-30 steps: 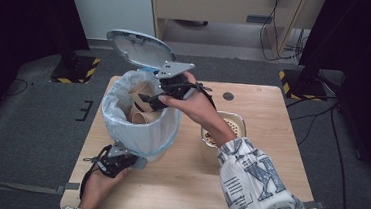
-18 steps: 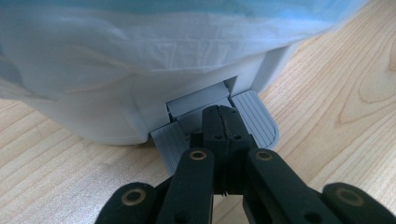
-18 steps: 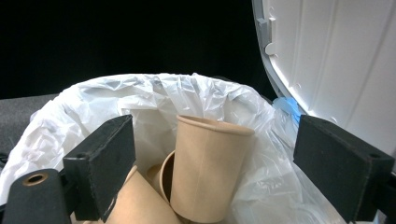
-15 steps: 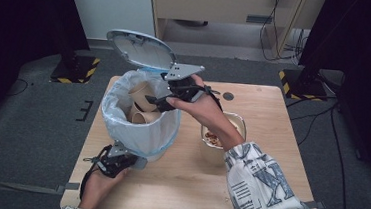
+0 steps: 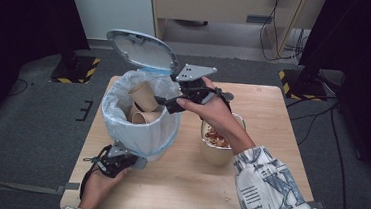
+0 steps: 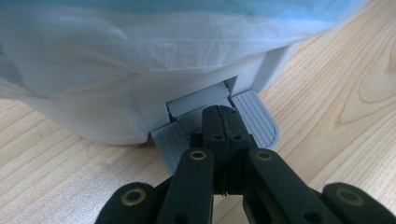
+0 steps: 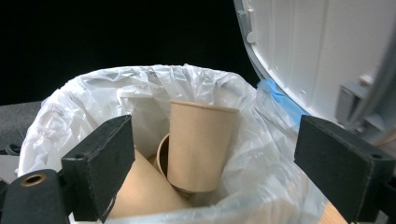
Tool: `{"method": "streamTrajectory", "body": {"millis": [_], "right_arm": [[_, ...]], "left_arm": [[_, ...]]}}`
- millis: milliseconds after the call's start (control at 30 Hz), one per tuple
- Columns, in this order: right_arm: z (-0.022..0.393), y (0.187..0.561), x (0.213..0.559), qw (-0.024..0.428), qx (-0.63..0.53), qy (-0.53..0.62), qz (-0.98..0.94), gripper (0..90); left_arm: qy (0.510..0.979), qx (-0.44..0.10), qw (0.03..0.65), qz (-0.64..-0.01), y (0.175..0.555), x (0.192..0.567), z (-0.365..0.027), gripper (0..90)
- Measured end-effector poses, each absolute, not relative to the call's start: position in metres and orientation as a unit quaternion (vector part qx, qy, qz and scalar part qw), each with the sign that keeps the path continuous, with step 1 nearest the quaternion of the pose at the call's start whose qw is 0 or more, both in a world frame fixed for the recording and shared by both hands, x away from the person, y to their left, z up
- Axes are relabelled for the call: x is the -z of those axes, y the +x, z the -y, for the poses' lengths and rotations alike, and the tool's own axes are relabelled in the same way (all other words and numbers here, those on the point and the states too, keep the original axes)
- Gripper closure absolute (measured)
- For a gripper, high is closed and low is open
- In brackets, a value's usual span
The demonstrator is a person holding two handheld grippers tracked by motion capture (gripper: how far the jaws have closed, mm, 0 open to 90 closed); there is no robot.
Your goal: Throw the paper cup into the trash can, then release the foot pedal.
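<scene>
A small white plastic pedal bin point(image 5: 139, 126) lined with a pale blue-white plastic bag stands at the centre left of the high view, on a light wooden table point(image 5: 273, 106); its round grey-white lid point(image 5: 140, 48) is tipped up and back toward the upper left. Inside the bag lie several tan paper cups point(image 5: 143, 96), one leaning upright against the others; in the right gripper view that cup point(image 7: 200, 144) sits mid-frame. The right gripper point(image 5: 166, 103), held in a hand with a patterned sleeve, hangs at the bin's right rim, just beside the cups; its black jaws stand spread apart with nothing gripped, the cup lying farther off between them in its own view. The left gripper point(image 5: 119, 154), at the lower left of the high view, has its jaws clenched together, their tip point(image 6: 223, 122) resting on the bin's grey ribbed foot pedal point(image 6: 254, 116). To the right of the bin stands a tan paper bowl point(image 5: 215, 144) holding reddish scraps.
</scene>
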State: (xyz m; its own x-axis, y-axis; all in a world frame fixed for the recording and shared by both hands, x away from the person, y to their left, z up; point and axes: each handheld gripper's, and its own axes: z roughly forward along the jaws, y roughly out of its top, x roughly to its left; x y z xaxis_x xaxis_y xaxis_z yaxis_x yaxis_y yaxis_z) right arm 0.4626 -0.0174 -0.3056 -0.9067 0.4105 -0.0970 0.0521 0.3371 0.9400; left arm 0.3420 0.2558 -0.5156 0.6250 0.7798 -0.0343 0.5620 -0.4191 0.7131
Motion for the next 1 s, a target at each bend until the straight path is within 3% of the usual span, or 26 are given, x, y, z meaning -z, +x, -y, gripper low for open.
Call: {"method": "streamTrajectory", "body": {"millis": [500, 1000], "right_arm": [[0.048, 0.463, 0.305, 0.170, -0.562, 0.166, -0.792, 12.0], [0.114, 0.468, 0.319, 0.201, -0.554, 0.219, -0.778, 11.8]], "left_arm": [[0.827, -0.153, 0.355, -0.408, 0.341, 0.516, -0.255, 90.0], [0.828, -0.154, 0.354, -0.407, 0.341, 0.515, -0.255, 90.0]]}}
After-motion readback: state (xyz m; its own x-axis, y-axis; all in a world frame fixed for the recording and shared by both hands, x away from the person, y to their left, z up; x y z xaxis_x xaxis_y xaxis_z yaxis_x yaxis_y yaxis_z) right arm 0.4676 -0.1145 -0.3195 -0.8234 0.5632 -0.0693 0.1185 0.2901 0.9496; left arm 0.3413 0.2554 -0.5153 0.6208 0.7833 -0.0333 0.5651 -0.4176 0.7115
